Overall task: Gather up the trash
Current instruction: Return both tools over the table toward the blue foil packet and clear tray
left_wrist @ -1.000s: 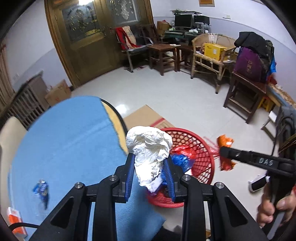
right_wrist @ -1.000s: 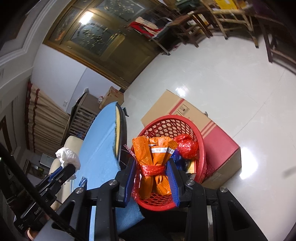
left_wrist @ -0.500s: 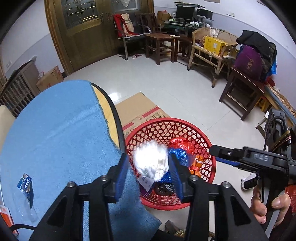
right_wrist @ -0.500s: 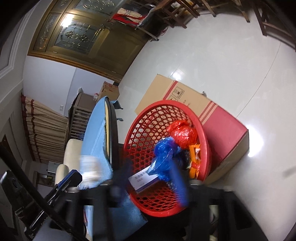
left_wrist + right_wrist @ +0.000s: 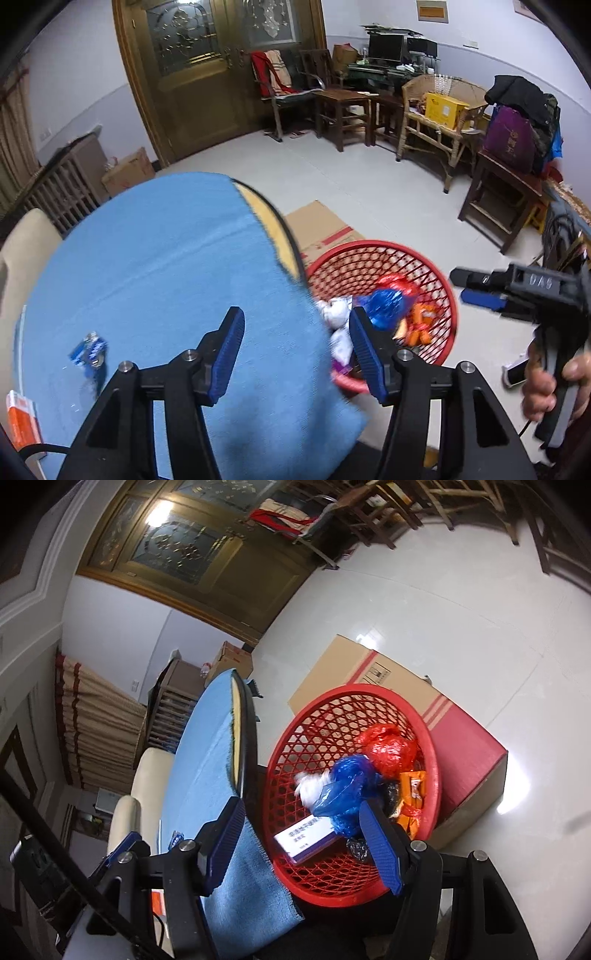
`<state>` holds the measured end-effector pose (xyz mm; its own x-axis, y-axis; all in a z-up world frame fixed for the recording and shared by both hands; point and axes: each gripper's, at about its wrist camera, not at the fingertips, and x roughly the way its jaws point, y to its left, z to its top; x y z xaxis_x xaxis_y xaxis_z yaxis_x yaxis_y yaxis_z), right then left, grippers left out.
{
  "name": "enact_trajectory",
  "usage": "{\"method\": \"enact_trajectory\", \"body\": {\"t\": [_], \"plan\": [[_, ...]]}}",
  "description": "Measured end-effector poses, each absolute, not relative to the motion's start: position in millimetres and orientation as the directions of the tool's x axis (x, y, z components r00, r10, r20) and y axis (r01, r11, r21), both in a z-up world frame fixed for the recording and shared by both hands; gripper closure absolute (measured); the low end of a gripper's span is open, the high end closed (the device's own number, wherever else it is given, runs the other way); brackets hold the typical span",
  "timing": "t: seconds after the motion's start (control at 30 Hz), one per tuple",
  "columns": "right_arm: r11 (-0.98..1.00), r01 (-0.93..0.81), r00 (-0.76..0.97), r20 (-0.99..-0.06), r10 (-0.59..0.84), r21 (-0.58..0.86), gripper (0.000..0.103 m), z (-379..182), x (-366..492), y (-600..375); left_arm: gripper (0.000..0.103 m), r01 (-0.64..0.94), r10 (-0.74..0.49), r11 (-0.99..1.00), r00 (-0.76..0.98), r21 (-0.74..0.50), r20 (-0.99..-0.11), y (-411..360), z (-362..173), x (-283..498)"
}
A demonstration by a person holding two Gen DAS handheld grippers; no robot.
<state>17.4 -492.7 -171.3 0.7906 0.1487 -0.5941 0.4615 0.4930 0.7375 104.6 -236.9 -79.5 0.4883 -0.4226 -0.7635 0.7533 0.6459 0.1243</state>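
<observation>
Left gripper: jaws spread wide, nothing between the blue pads. Right gripper: jaws likewise spread wide and empty; in the left wrist view it appears at far right, held by a hand that is cut off at the frame edge.

Hidden or unclear: the left wrist view is motion-blurred around the basket. The white crumpled wad is smeared there, and its lower part sits behind the left gripper's right finger. In the right wrist view the same wad is blurred. Print on the white-and-purple box cannot be read. A dark item below the blue bag is partly covered by the right gripper's right finger.

Task items: the red mesh basket lies directly ahead of and below the right gripper, and ahead-right of the left gripper. Inside it lie the wad, a blue bag, a red bag and an orange packet. A blue wrapper lies on the blue tablecloth, left of the left gripper; an orange-and-white packet lies farther left, cut off by the frame edge.

Surroundings: a cardboard box stands just behind the basket. The table edge borders the basket's left side.
</observation>
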Motion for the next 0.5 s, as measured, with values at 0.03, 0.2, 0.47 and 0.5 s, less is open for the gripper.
{"method": "enact_trajectory", "body": {"t": [0.03,0.2,0.47,0.5], "plan": [[0.505,0.456,0.791,-0.594,0.148,0.733,0.034,-169,19,-490,0.043,0.746,-0.416,0.653,0.5,0.133,-0.76,-230,-79,104],[0.587,0.422,0.794,-0.594,0.129,0.691,0.034,-147,24,-470,0.043,0.692,-0.392,0.71,0.54,0.128,-0.745,-194,-69,110],[0.694,0.354,0.81,-0.577,0.108,0.627,0.034,-109,29,-440,0.039,0.615,-0.36,0.778,0.607,0.132,-0.708,-148,-55,112],[0.702,0.347,0.811,-0.575,0.109,0.622,0.034,-106,30,-436,0.039,0.603,-0.349,0.785,0.619,0.142,-0.703,-141,-54,112]]}}
